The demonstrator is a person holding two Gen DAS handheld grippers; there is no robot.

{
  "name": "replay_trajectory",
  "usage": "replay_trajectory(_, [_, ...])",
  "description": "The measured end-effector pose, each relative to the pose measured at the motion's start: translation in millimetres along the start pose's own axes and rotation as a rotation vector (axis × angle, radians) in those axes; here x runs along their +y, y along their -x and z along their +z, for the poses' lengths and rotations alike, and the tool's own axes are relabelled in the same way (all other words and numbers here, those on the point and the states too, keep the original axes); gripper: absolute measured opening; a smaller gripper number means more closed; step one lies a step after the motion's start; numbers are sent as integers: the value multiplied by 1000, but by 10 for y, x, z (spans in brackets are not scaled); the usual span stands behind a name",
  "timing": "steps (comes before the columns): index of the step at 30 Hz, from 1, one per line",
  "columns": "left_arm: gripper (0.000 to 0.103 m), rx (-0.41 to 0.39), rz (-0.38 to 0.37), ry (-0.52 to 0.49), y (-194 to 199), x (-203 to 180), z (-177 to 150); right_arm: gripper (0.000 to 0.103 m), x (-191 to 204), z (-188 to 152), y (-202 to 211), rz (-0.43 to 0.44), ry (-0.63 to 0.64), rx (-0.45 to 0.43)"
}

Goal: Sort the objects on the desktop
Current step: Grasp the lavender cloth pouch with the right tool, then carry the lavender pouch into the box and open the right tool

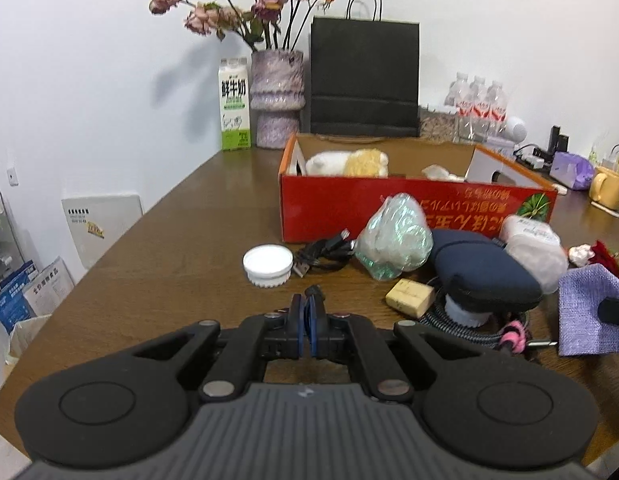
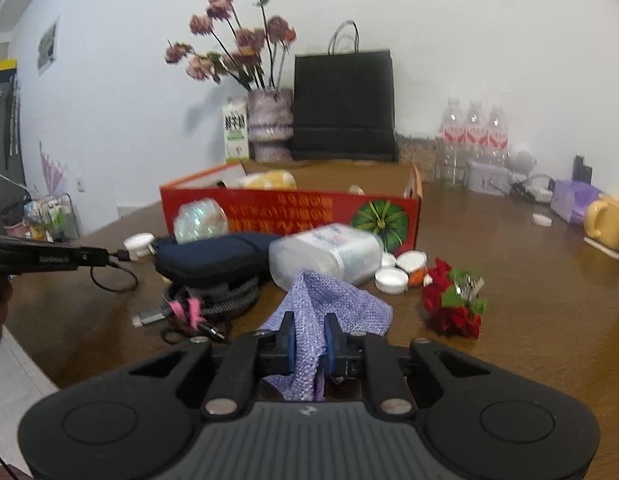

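**Now: both tongs clenched over a crowded brown tabletop**

The right gripper (image 2: 309,338) grasps the lilac cloth (image 2: 329,300); the left gripper (image 1: 308,312) pinches a small black piece. Clutter fronts the red box (image 1: 333,204); the wooden table (image 1: 181,240) lies bare toward its left edge.

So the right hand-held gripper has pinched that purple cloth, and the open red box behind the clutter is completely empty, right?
Not quite. The right hand-held gripper does pinch the purple cloth, but the red box is not empty: the left wrist view shows a white and yellow plush toy lying inside it.
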State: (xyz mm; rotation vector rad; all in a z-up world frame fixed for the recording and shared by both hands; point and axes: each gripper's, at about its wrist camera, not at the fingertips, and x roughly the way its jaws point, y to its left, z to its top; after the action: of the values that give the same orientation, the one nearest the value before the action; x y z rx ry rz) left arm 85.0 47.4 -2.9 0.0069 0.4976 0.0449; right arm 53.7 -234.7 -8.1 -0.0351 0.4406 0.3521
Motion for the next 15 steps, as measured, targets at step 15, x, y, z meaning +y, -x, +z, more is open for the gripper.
replay_trajectory(15, [3, -131, -46, -33, 280, -93, 256, 13, 110, 309, 205, 16, 29, -113])
